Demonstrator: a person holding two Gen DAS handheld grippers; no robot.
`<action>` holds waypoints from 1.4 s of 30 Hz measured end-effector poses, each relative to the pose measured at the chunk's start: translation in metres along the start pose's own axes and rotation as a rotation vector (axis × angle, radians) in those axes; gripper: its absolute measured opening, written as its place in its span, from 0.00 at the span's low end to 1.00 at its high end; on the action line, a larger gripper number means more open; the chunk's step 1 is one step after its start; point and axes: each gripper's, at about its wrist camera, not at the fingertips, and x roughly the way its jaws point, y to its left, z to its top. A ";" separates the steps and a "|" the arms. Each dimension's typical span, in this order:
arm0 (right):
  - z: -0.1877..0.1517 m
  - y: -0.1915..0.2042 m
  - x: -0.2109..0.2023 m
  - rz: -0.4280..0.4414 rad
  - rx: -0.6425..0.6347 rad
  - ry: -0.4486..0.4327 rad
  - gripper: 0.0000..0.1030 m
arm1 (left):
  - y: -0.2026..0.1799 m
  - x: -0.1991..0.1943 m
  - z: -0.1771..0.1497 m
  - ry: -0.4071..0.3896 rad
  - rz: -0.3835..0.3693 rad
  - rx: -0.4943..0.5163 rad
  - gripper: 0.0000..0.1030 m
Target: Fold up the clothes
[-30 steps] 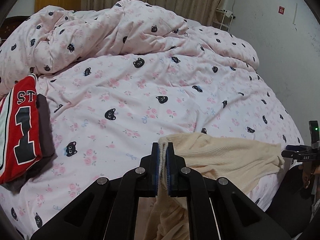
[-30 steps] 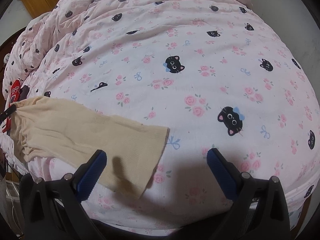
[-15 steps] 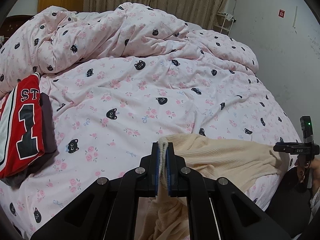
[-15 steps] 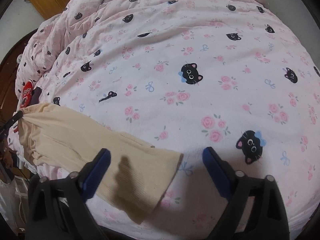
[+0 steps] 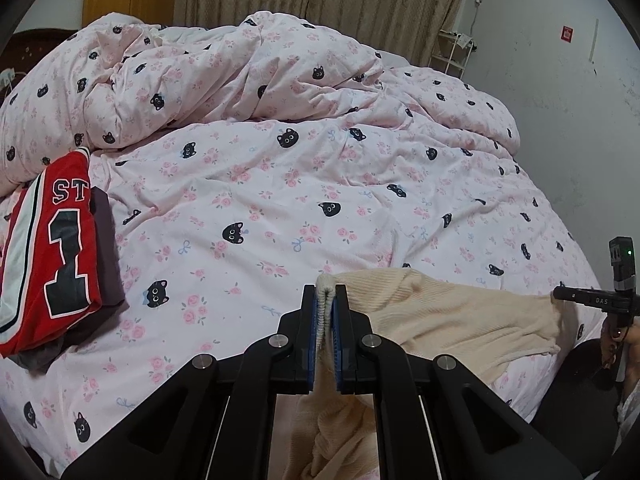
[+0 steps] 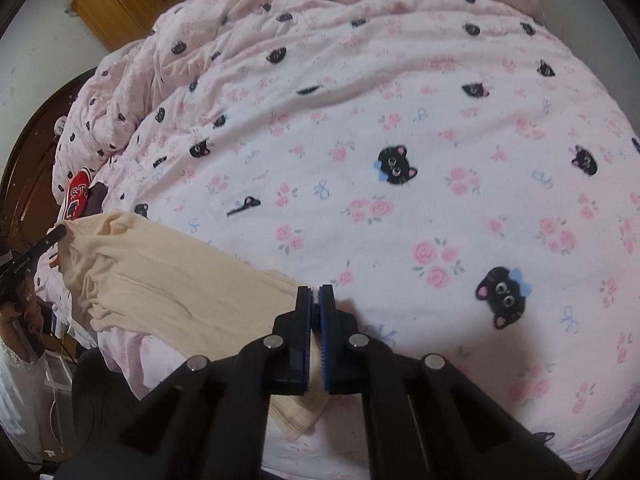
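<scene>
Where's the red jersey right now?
In the left wrist view, the red jersey lies folded at the bed's left edge on a dark garment, well left of the cream sweater.

2 wrist views, bed (image 5: 280, 208) shared

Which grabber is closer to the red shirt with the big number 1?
Left. The left gripper holds the cream knit garment at the end nearer the red number-1 jersey. The right gripper grips the garment's opposite end, farther from it.
</scene>
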 end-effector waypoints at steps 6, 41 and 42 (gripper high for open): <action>0.008 -0.008 -0.023 0.003 0.006 -0.055 0.04 | 0.000 0.001 0.002 -0.008 0.010 0.002 0.05; 0.174 0.020 0.016 -0.116 -0.118 -0.134 0.04 | 0.054 0.067 0.085 -0.068 0.181 -0.086 0.05; 0.180 0.021 0.021 -0.123 -0.122 -0.130 0.04 | 0.056 0.070 0.085 -0.065 0.185 -0.091 0.05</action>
